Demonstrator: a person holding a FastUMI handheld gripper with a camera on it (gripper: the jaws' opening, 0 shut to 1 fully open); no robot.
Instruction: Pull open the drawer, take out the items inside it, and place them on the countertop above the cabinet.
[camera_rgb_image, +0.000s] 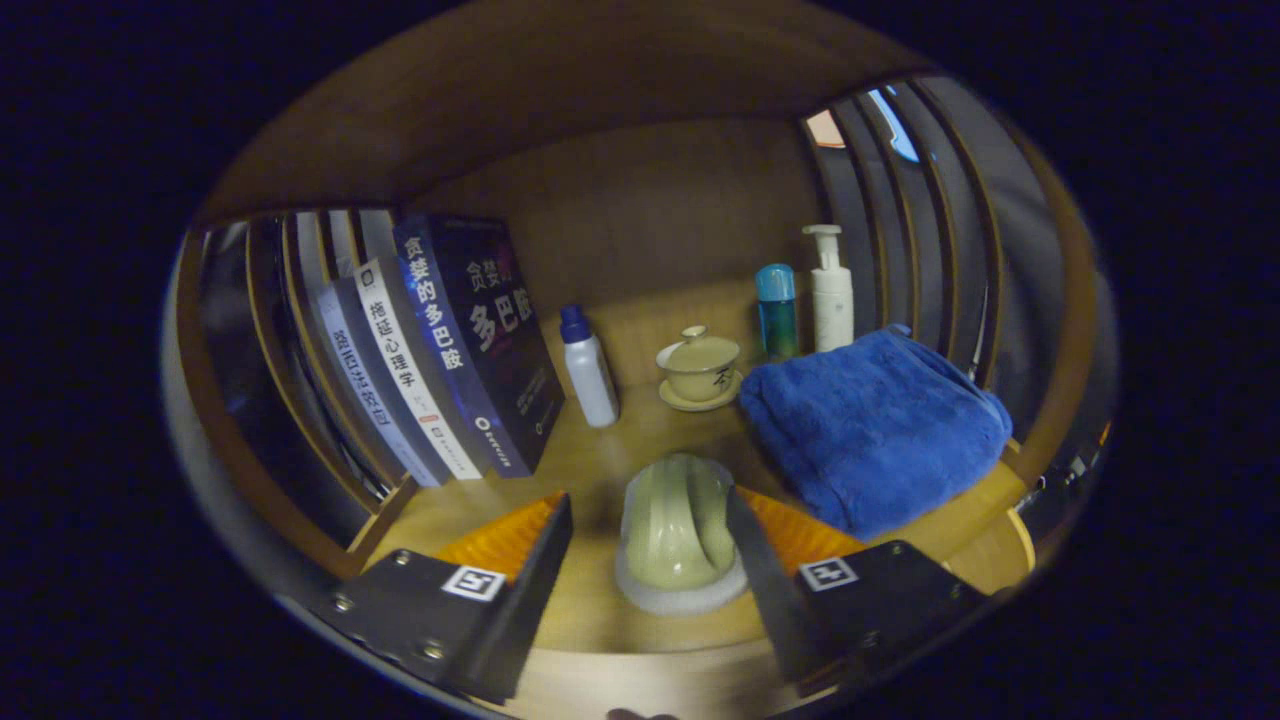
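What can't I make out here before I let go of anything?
- Claw contact: the right finger overlaps the pale green cup, the left stands apart; whether it's gripped is unclear.
- Cup's white base: can't tell if it rests on the wooden surface.
- Blue towel: hides whatever lies behind it, and the feet of the teal bottle and pump bottle.

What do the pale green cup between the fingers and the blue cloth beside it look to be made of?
The cup, between the open fingers of the hand-held gripper, looks like glazed ceramic: smooth and glossy. The blue cloth looks like plush terry or microfibre: fuzzy nap, soft folds.
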